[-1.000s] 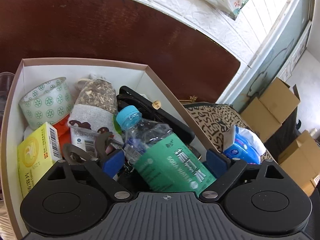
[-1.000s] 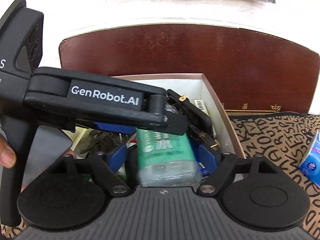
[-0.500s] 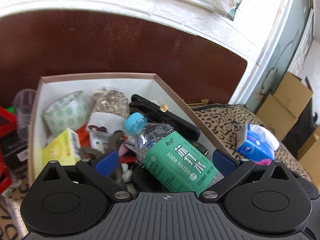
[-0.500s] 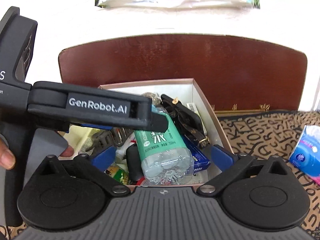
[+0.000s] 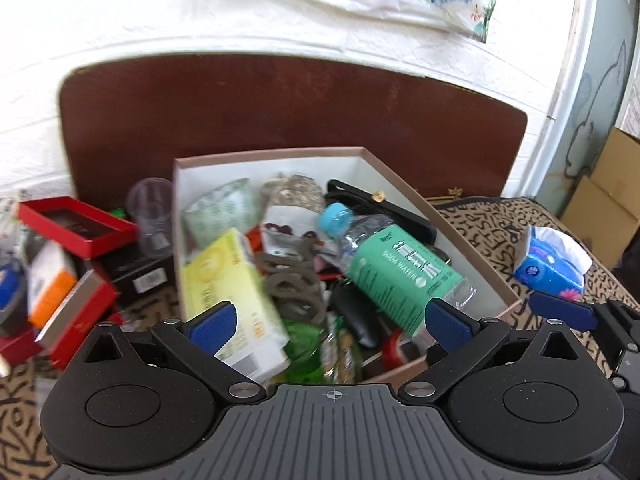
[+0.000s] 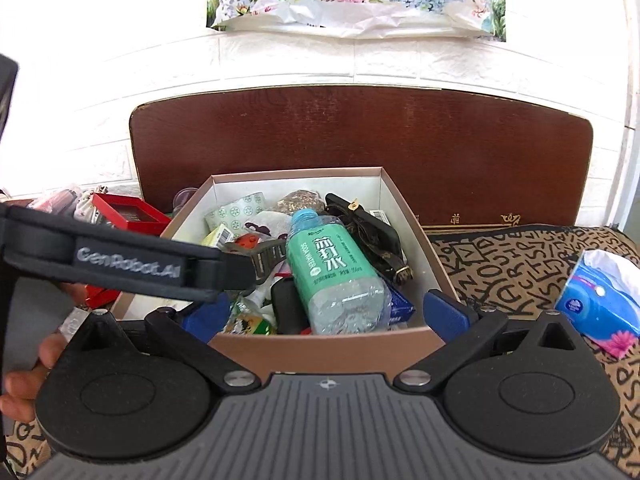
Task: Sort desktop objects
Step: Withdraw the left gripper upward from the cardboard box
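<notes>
A clear soda water bottle (image 5: 400, 272) with a green label and blue cap lies slanted on top of the clutter in a brown-rimmed white box (image 5: 472, 256). My left gripper (image 5: 330, 322) hangs open above the box's near edge, its pads apart from the bottle. In the right wrist view the same bottle (image 6: 332, 276) rests in the box (image 6: 320, 350). My right gripper (image 6: 325, 315) stands open in front of the box's near wall, holding nothing. The left gripper's black body (image 6: 128, 266) crosses the left of that view.
The box also holds a yellow medicine carton (image 5: 224, 280), a tape roll (image 5: 218, 208), a sachet (image 5: 292, 196) and a black wallet (image 6: 372, 232). Red boxes (image 5: 76, 220) and a plastic cup (image 5: 154, 216) stand left. A blue tissue pack (image 6: 600, 304) lies right. A hand (image 6: 24, 380) grips the left tool.
Both grippers have drawn back and up from the box, and their jaws have spread wider. The bottle that lay between them now rests free in the box.
</notes>
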Available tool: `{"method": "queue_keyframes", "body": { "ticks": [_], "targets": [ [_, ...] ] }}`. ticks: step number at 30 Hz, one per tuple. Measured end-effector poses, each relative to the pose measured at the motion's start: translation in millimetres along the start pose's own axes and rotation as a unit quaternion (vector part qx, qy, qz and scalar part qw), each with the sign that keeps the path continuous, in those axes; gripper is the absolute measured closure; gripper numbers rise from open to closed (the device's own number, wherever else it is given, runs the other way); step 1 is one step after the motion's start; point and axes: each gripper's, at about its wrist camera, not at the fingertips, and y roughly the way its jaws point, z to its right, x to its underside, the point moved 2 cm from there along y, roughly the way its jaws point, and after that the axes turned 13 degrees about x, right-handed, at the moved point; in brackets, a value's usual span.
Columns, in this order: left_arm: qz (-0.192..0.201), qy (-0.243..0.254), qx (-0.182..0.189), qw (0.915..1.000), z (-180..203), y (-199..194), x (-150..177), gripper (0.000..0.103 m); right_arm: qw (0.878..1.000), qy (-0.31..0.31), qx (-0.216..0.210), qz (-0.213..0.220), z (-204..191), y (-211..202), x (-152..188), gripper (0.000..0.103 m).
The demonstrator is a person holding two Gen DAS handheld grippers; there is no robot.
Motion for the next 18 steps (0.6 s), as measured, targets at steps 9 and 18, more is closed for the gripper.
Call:
{"method": "queue_keyframes", "body": {
  "ticks": [9, 18],
  "targets": [
    [0.02, 0.011, -0.032, 0.9992, 6.3, -50.4, 26.6, 0.0, 1.0, -0.001, 0.01, -0.008, -10.3, -36.7, 17.0, 0.0],
    [0.027, 0.021, -0.06, 0.9976, 13.3, -92.3, 54.3, 0.0, 0.999, -0.024, 0.025, -0.015, -27.1, -73.8, 30.4, 0.0]
  ]
}}
